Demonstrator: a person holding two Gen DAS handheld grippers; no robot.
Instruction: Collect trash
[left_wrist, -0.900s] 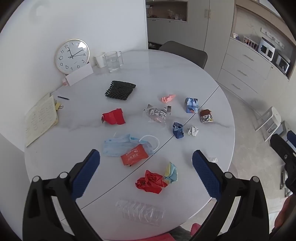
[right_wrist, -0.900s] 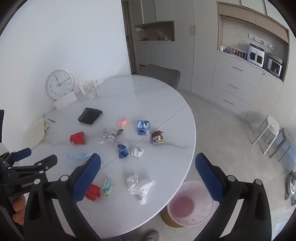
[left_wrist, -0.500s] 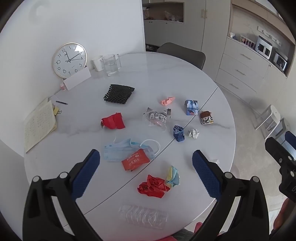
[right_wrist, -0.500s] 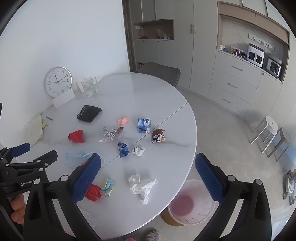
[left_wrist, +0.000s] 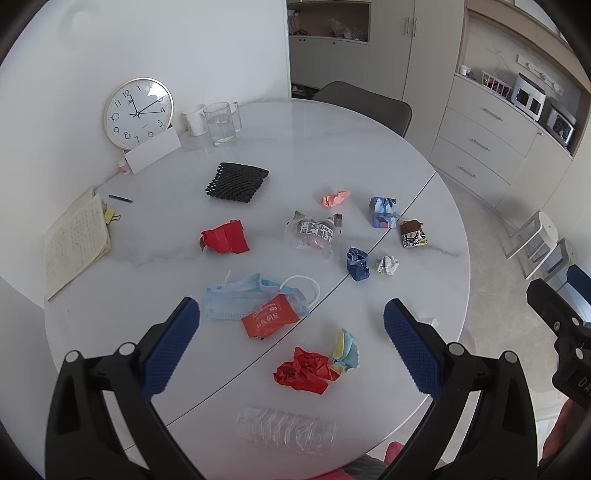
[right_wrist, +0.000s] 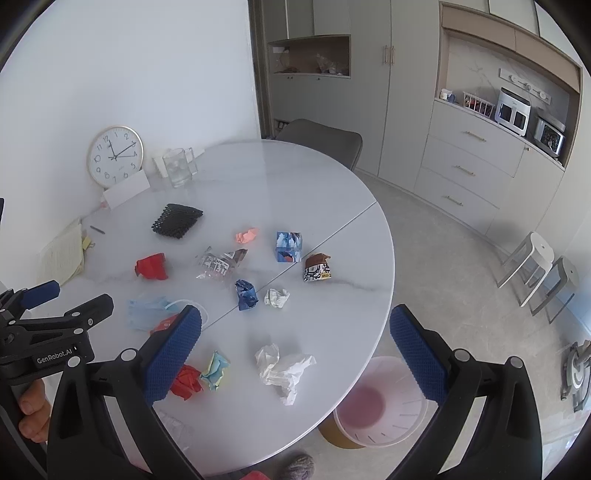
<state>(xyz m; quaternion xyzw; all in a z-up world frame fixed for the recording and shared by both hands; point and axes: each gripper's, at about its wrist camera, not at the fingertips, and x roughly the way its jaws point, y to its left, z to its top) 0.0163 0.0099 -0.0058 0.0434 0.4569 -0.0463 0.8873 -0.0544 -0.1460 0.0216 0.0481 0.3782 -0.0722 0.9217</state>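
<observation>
Several scraps lie on the round white table (left_wrist: 295, 129): a red crumpled wad (left_wrist: 304, 374), a yellow-blue wad (left_wrist: 346, 354), an orange packet (left_wrist: 269, 320) on a blue face mask (left_wrist: 236, 299), a flattened clear bottle (left_wrist: 286, 430). My left gripper (left_wrist: 291, 347) hovers open above these, holding nothing. In the right wrist view a crumpled white tissue (right_wrist: 284, 369) lies near the table edge, and a pink-lined bin (right_wrist: 380, 406) stands on the floor beside it. My right gripper (right_wrist: 295, 349) hangs open over the tissue, empty.
Farther back lie a red wrapper (left_wrist: 225, 242), clear packet (left_wrist: 314, 234), blue cube (left_wrist: 384, 212), brown carton (left_wrist: 412, 234), and small blue (left_wrist: 357, 264) and white (left_wrist: 386, 265) wads. A clock (left_wrist: 138, 112), glass jug (left_wrist: 221, 123), black mesh (left_wrist: 236, 182) and notebook (left_wrist: 75, 240) line the wall side.
Both views have drifted slightly; the table and trash sit a little lower and nearer in the frames. Both grippers stay open and nothing on the table has moved.
</observation>
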